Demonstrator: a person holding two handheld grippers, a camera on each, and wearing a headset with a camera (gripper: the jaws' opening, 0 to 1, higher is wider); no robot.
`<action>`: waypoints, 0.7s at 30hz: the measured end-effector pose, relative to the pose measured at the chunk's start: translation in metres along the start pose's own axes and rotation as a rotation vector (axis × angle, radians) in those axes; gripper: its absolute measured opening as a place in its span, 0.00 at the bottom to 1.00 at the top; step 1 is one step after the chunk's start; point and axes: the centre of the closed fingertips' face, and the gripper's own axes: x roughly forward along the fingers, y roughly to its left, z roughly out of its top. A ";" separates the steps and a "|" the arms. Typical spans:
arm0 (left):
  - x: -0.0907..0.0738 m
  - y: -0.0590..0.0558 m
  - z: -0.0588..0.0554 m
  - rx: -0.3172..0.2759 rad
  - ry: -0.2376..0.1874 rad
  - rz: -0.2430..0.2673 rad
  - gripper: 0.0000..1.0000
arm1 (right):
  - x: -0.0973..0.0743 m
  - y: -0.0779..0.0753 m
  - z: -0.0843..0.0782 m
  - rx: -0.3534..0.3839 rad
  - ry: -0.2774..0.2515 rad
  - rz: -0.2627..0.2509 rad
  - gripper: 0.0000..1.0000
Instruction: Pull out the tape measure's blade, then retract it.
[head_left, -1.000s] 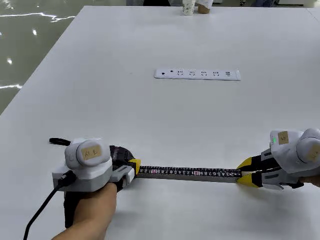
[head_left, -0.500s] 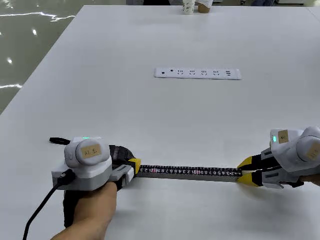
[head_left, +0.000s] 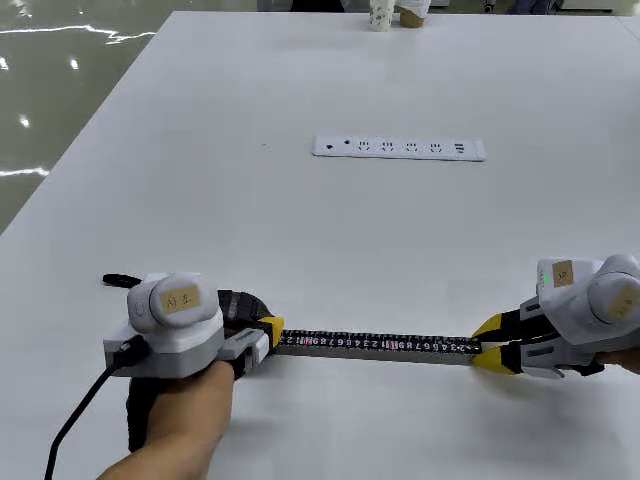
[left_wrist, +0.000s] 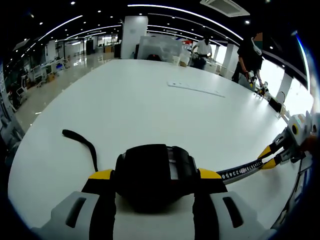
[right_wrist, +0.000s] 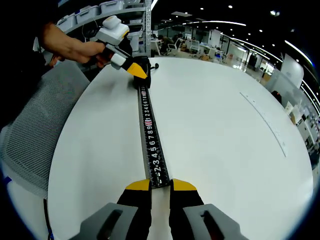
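Roughly halfway: the left gripper (head_left: 263, 335) clamps the case (left_wrist: 155, 170), the right gripper (right_wrist: 160, 186) pinches the tip of the blade (head_left: 380, 344), which lies stretched on the table (head_left: 400, 230) between them; judging by this, only retracting is left

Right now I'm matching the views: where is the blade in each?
Head view: blade lies across the lower middle.
Left gripper view: blade at lower right, running from the case to the right gripper.
Right gripper view: blade runs up the middle from the jaws.
Shared landmark: the power strip.
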 end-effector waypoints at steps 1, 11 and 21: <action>0.000 0.000 0.000 0.000 -0.001 -0.001 0.57 | 0.001 0.000 0.000 -0.001 -0.001 0.001 0.09; 0.000 0.000 -0.001 -0.007 0.004 -0.009 0.57 | 0.007 0.001 0.008 -0.007 -0.007 0.007 0.09; 0.000 0.000 0.000 -0.010 0.004 -0.016 0.57 | 0.011 0.003 0.014 -0.006 -0.011 0.013 0.09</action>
